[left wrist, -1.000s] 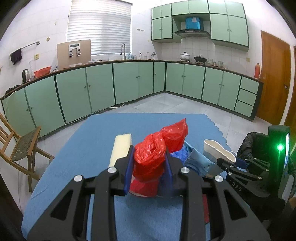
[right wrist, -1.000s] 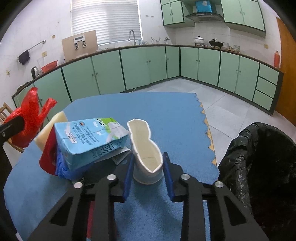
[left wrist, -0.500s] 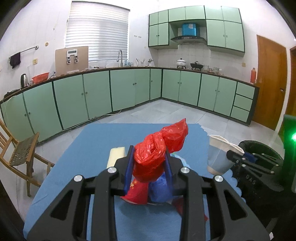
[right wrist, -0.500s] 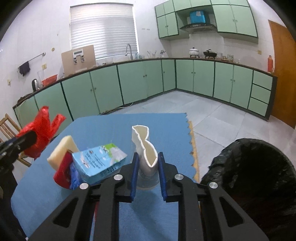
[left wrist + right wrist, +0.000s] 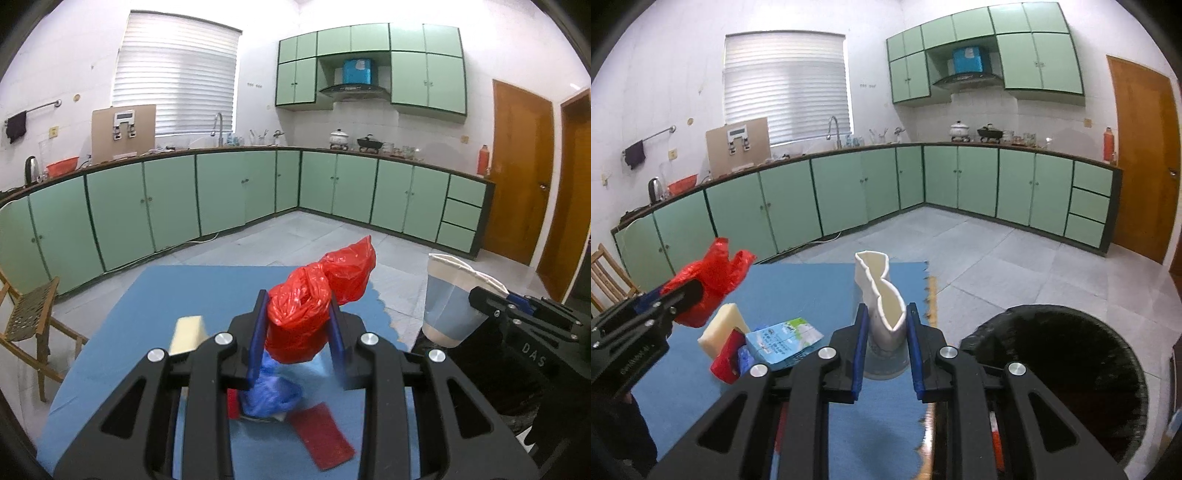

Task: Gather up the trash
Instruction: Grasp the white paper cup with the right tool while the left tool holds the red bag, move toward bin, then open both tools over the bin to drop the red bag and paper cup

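My left gripper is shut on a crumpled red plastic bag and holds it above the blue table mat; it shows at the left of the right wrist view. My right gripper is shut on a squashed white and pale blue paper cup, also seen in the left wrist view, lifted over the mat's right edge. A bin lined with a black bag stands just right of it. On the mat lie a milk carton, a cream sponge, a blue bag and red wrappers.
Green kitchen cabinets run along the far walls across a tiled floor. A wooden chair stands left of the table. A brown door is at the right.
Both grippers have risen with their loads. The right gripper lifted the paper cup off the mat and moved right toward the bin. The red bag stays gripped, now higher.
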`<state>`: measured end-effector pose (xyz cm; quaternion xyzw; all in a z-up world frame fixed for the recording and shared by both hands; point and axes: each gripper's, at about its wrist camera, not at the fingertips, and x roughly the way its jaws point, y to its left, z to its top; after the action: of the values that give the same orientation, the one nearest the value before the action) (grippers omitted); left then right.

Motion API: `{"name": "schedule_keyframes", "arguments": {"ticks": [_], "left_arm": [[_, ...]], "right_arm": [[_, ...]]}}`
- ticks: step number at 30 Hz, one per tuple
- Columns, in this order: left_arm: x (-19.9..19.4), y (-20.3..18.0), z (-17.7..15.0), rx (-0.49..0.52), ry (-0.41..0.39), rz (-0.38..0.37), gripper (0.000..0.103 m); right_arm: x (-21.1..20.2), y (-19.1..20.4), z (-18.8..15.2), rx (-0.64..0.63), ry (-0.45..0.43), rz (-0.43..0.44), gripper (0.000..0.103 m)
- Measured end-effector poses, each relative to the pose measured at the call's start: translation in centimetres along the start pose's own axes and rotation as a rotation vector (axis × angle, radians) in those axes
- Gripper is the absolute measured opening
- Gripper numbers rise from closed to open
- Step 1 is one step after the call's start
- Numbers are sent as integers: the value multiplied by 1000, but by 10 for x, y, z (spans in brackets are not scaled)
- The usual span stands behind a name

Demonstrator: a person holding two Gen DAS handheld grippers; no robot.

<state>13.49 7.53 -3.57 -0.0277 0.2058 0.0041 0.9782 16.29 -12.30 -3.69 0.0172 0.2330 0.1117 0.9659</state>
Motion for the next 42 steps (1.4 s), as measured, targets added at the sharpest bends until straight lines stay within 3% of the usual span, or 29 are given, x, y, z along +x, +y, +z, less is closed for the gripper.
{"name": "schedule_keyframes", "arguments": {"ticks": [22, 31, 42], "left_arm": [[18, -120, -8, 84, 17, -225, 28], [45, -188, -22, 135, 66, -322, 28], [85, -245, -56, 179, 141, -371, 28]], "right_arm": [[-57, -110, -9, 85, -26, -216, 20], [-55, -167, -26, 136, 14, -299, 20], [-42, -218, -54, 180, 80, -346, 20]]}}
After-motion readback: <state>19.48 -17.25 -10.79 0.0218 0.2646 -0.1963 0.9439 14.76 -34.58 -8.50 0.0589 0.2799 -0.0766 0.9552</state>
